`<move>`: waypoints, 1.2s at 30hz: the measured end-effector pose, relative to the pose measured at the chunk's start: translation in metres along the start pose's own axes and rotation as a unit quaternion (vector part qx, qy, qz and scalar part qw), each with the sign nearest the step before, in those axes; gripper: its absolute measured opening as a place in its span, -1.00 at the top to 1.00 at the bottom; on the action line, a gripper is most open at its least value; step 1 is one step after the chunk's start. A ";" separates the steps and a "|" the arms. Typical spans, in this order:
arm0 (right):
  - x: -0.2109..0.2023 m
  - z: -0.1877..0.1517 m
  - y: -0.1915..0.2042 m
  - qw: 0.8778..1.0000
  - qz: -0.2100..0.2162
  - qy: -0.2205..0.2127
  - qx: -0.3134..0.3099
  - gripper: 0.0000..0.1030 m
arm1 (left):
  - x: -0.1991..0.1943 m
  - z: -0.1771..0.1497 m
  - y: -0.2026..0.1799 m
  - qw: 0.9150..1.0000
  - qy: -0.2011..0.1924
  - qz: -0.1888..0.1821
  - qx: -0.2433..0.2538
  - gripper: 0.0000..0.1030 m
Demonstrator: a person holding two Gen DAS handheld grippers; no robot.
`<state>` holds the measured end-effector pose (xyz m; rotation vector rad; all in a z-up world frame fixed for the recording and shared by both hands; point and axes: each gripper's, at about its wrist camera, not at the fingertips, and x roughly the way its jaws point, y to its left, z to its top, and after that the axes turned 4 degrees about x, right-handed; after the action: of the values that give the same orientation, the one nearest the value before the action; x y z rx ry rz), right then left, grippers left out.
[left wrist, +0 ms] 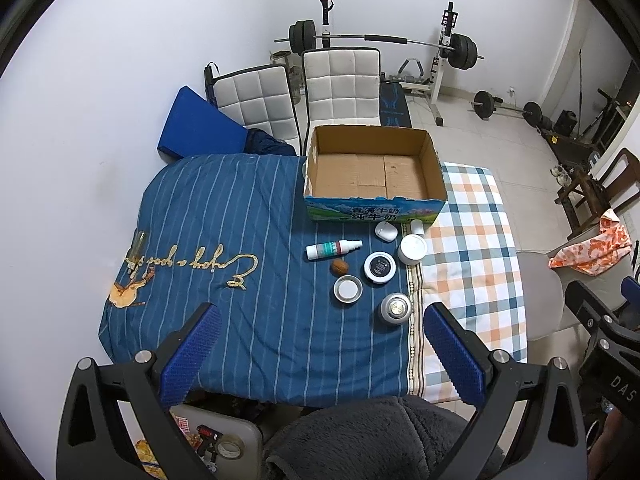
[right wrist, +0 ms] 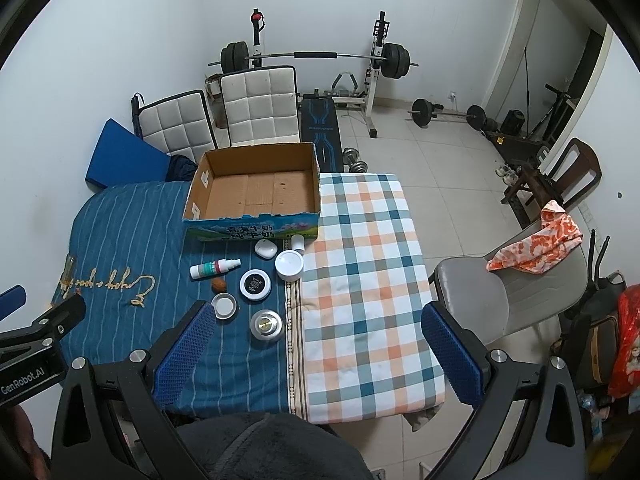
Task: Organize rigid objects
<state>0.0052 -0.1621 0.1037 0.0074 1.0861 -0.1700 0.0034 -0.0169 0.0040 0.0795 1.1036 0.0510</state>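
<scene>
Jars (left wrist: 379,267) ahead of L claw (left wrist: 318,354)

light: even, cool, indoor | shadows: soft | edges: fisheye-bent, dark vignette, possibly soft

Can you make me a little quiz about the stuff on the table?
1. True or false: the box is empty.
2. Which lies nearest the box: A) walnut, B) white case, C) silver tin?
3. Are the left gripper and right gripper open or shut?

Key: 1 true. 2 B. 3 Both open, holding nothing.
</scene>
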 end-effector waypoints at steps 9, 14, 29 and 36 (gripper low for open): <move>0.002 0.003 0.002 1.000 -0.003 0.001 -0.002 -1.00 | 0.002 0.001 0.000 1.000 0.003 0.000 0.000 -1.00; 0.002 0.002 0.002 1.000 -0.003 0.001 -0.002 -1.00 | 0.007 0.003 -0.001 1.000 0.007 -0.002 0.000 -1.00; 0.053 0.002 0.004 0.999 0.015 0.045 0.004 -1.00 | 0.078 0.018 0.005 0.999 0.049 -0.008 -0.017 -1.00; 0.199 -0.011 0.036 0.985 0.007 0.167 -0.032 -1.00 | 0.194 0.018 0.002 0.991 0.131 0.022 0.009 -1.00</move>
<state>0.0914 -0.1520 -0.0794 -0.0158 1.4248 -0.1235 0.1065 -0.0004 -0.1609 0.1160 1.3654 0.0921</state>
